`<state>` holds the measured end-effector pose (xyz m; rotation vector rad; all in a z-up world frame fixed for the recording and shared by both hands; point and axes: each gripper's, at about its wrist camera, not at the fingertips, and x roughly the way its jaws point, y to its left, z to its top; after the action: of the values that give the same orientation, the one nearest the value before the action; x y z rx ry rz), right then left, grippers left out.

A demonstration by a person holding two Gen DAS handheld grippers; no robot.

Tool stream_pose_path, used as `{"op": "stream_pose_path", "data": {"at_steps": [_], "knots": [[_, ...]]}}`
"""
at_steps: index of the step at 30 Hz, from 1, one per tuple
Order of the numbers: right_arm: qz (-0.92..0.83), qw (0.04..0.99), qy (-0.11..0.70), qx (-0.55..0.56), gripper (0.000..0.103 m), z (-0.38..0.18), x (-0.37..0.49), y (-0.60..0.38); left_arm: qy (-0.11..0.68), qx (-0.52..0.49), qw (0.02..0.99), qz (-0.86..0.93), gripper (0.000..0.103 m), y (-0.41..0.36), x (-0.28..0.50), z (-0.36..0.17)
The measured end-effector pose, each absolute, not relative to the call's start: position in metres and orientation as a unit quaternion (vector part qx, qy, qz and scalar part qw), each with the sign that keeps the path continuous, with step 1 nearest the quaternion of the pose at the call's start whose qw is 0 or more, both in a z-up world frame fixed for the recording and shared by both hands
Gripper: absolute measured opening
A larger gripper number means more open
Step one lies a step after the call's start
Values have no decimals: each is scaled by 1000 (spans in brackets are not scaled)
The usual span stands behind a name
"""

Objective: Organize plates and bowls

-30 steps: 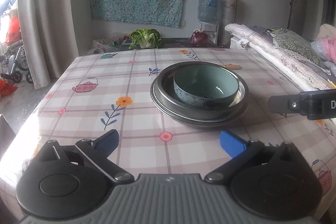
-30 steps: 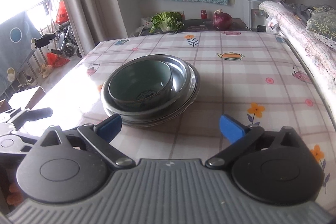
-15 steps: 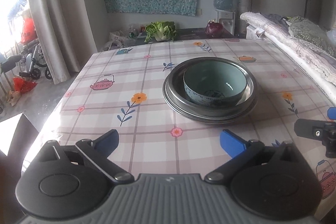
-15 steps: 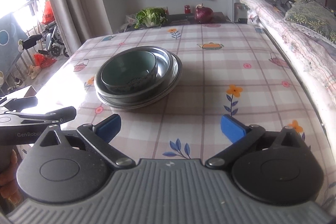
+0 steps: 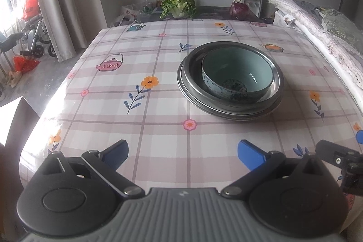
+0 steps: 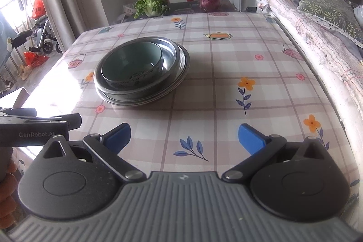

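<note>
Both grippers have withdrawn; teal bowl (image 5: 237, 75) nests in stacked metal plates (image 5: 230, 106).

- The left gripper (image 5: 182, 152) is held low and level, its blue-tipped fingers (image 5: 250, 154) spread wide apart with nothing between them.
- The right gripper (image 6: 184, 138) is likewise level, jaws wide apart and empty.
- In the right wrist view, the left gripper's black body shows at 9 o'clock, with the fingers of a hand (image 6: 8, 194) curled at 8 o'clock.
- In the left wrist view, part of the right gripper shows at 4 o'clock.
</note>
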<state>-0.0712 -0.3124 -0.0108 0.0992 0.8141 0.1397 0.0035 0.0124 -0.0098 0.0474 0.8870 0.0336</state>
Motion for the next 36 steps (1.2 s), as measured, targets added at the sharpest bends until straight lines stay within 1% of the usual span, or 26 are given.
{"op": "stream_pose_path", "data": {"at_steps": [13, 36], "knots": [[57, 904, 419, 57, 102, -14, -58, -309, 441, 18, 897, 30, 103, 14, 9, -9], [59, 902, 425, 50, 102, -18, -54, -302, 442, 18, 897, 23, 103, 18, 9, -10]]}}
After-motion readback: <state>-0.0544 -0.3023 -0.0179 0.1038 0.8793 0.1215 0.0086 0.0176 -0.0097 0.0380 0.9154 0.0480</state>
